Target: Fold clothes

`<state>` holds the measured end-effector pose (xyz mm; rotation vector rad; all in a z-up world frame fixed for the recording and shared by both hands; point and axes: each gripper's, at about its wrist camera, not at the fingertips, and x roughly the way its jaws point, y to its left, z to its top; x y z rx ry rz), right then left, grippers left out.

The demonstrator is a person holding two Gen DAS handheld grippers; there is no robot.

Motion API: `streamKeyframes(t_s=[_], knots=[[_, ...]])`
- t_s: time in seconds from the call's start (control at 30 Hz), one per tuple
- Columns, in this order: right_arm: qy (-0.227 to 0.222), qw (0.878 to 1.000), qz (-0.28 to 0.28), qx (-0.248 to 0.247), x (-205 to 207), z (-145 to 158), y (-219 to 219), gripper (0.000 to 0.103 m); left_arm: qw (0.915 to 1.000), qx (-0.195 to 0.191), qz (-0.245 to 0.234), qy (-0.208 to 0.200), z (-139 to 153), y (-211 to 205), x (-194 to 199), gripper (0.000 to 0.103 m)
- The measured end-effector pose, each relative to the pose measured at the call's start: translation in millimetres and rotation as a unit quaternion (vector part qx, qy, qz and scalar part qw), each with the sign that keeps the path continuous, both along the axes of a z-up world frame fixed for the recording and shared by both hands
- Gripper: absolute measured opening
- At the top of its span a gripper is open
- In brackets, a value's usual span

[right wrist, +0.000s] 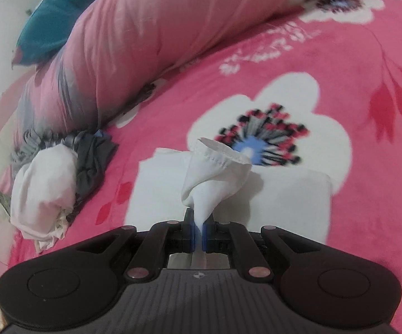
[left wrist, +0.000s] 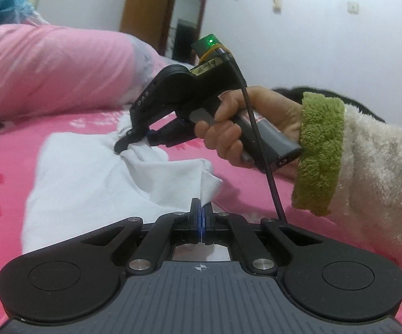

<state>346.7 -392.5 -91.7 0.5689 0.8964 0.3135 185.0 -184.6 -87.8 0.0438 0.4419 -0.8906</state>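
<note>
A white garment (left wrist: 89, 178) lies on the pink flowered blanket (left wrist: 3, 167). My left gripper (left wrist: 201, 208) is shut on a near corner of the white garment. My right gripper (left wrist: 124, 143), held by a hand (left wrist: 228, 128) in a fluffy sleeve, pinches a bunched part farther away. In the right wrist view the right gripper (right wrist: 199, 222) is shut on a hemmed sleeve-like end of the white garment (right wrist: 214, 172), which stands up from the flat part (right wrist: 290, 203).
A long pink bolster (right wrist: 145, 41) runs along the bed's far side, with a teal cushion (right wrist: 53, 14) behind it. A crumpled pile of white and grey clothes (right wrist: 58, 183) sits at the bolster's end. A doorway (left wrist: 184, 19) opens in the white wall.
</note>
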Motion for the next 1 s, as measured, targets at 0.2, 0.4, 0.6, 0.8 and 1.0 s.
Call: streamKeyframes(t_s=[0.2, 0.4, 0.6, 0.8, 1.0], knots=[[-0.012, 0.999, -0.020, 0.040, -7.1, -21.1, -26.3, 0.004, 0.9997, 0.019, -0.016, 0.005, -0.8, 1.3, 6.8, 0.000], [0.006, 0.997, -0.063, 0.045, -17.6, -35.8, -46.4, 0.032, 0.9984, 0.004, -0.035, 0.043, 5.8, 19.3, 20.0, 0.006], [-0.042, 0.995, -0.086, 0.028, -80.5, 1.9, -59.8, 0.053, 0.9991, -0.017, -0.028, 0.027, 28.6, 60.1, 1.4, 0.035], [-0.060, 0.994, -0.093, 0.001, -172.4, 23.0, -41.8, 0.055, 0.9970, 0.068, 0.030, -0.019, 17.6, 91.5, -11.5, 0.039], [-0.061, 0.991, -0.116, 0.005, -214.0, 7.9, -27.2, 0.055, 0.9823, 0.165, 0.067, -0.058, -2.3, 79.2, -8.0, 0.039]])
